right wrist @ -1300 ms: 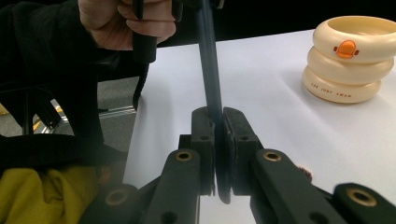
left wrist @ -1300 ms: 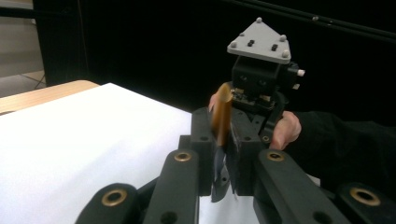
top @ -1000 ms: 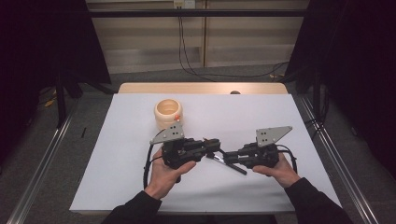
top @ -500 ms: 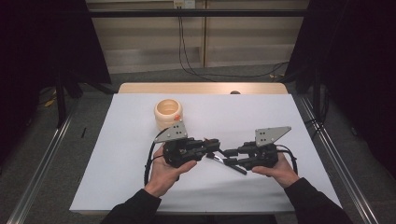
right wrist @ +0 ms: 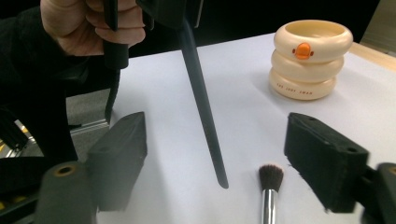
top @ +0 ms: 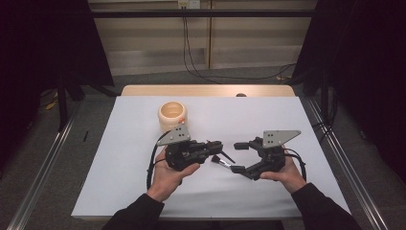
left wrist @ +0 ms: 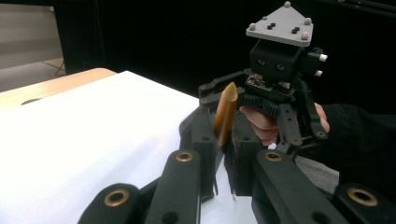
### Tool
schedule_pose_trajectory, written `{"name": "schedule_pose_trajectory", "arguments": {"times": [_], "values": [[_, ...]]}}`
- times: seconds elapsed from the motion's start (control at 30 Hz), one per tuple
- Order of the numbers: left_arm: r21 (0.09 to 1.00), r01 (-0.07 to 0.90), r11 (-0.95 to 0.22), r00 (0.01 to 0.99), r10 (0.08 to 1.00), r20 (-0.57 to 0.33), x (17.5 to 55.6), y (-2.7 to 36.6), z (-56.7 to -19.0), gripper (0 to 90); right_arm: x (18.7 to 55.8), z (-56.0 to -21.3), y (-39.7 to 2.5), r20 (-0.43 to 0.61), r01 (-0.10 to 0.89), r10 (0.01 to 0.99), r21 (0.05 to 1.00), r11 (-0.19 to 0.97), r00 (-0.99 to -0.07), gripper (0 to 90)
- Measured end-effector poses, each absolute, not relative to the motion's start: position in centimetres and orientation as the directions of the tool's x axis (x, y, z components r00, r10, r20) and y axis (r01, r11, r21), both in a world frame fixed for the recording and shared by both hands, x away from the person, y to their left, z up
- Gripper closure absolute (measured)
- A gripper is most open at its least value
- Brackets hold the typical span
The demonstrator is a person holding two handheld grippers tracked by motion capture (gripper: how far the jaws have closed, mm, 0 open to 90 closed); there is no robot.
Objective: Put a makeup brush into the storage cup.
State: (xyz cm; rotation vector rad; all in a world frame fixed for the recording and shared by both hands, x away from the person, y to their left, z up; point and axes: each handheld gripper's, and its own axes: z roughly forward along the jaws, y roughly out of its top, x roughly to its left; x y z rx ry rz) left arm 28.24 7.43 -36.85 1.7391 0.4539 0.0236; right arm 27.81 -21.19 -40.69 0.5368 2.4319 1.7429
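On the white table (top: 119, 182), left tongs (top: 221, 149) clench a slim black stick (right wrist: 203, 108) pointing down; right tongs (top: 240, 156) released.

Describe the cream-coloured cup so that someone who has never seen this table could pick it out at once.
Start at the white table cover and look to its far left part, beyond the left gripper. There stands the cream cup, upright. Its stacked-ring sides and small orange beak-like mark set it apart from the slim makeup brush.
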Motion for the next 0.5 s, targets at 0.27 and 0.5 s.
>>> {"name": "schedule_pose_trajectory", "arguments": {"times": [0.27, 0.5], "values": [[0.943, 0.295, -0.156, 0.912, 0.340, -0.229, 28.1, 7.9, -36.7, 83.9, 27.5, -40.6, -21.0, 0.095, 0.209, 0.357, 0.932, 0.297, -0.929, 2.6], [0.944, 0.291, -0.156, 0.907, 0.360, -0.220, 28.3, 8.5, -36.6, 84.0, 27.7, -40.5, -21.5, 0.111, 0.240, 0.426, 0.934, 0.264, -0.898, 1.3]]}}
